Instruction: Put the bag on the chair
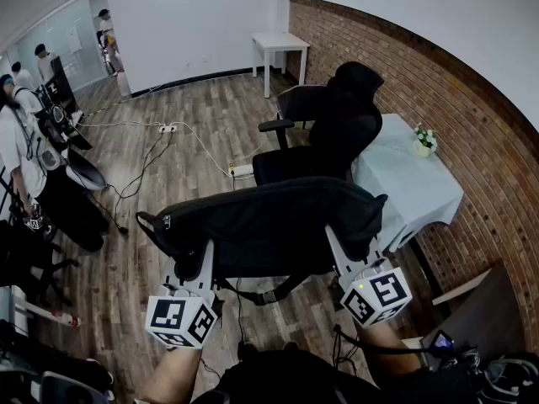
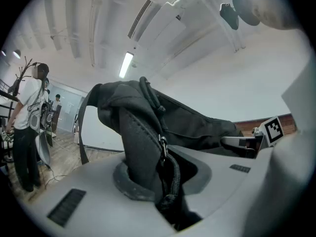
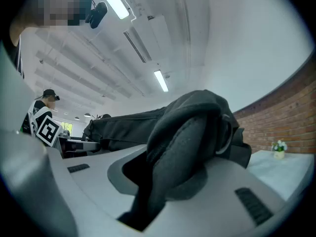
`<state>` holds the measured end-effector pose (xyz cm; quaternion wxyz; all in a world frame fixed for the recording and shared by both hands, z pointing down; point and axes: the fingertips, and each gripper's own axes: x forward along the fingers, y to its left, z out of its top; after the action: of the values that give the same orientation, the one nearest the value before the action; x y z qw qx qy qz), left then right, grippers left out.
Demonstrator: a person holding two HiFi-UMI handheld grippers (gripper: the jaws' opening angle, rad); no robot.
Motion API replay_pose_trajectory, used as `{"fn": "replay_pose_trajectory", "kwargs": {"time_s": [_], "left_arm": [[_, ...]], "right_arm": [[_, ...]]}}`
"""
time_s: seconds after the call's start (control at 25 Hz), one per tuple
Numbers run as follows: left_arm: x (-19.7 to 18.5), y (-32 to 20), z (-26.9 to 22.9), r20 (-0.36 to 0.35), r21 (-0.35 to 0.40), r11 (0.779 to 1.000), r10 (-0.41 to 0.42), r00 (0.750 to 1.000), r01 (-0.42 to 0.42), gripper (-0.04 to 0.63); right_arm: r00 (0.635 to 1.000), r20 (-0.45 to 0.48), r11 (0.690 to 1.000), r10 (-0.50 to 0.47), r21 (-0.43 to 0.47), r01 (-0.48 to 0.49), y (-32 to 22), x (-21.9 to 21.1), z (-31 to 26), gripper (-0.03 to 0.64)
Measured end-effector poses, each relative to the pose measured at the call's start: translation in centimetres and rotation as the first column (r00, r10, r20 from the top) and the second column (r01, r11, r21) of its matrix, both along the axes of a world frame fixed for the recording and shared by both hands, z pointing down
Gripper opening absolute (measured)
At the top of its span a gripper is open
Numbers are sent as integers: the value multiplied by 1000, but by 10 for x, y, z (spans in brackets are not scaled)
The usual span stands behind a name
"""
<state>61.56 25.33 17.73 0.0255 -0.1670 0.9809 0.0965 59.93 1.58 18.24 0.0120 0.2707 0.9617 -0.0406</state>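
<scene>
Jaws of the left gripper [image 1: 200, 259] and right gripper [image 1: 338, 247] were clamped on opposite ends of the black bag [image 1: 269, 225], slung between them. Beyond it stood the office chair [image 1: 324, 141] on plank floor [image 1: 185, 133], with a brick wall [image 1: 421, 91] farther right.

Bright ceiling strip lights [image 3: 161, 81]; sharp centre, fisheye-warped edges (dark corners).

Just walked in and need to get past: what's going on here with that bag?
A person holds a black bag up with two handheld grippers. The left gripper is clamped on one end and the right gripper on the other, so the bag hangs roughly level between them. The black office chair stands just beyond; the bag is not yet on it.
</scene>
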Motion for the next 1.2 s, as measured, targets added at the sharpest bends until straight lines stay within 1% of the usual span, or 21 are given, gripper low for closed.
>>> {"fn": "replay_pose_trajectory", "kwargs": {"time_s": [0.68, 0.88, 1.08, 1.2], "left_arm": [[4, 3, 1, -5, 16, 1000, 1, 1000, -1, 81], [1, 13, 3, 6, 30, 1000, 0, 1000, 0, 81], [-3, 27, 4, -2, 35, 999, 0, 1000, 0, 81], [-6, 36, 7, 6, 42, 999, 6, 1000, -6, 80]], "right_arm": [[1000, -9, 1000, 2, -2, -2, 3, 4, 0, 83], [999, 14, 1000, -28, 13, 28, 13, 6, -4, 83], [1000, 0, 1000, -23, 10, 23, 27, 0, 0, 83], [1000, -5, 1000, -18, 12, 19, 36, -4, 2, 83]]}}
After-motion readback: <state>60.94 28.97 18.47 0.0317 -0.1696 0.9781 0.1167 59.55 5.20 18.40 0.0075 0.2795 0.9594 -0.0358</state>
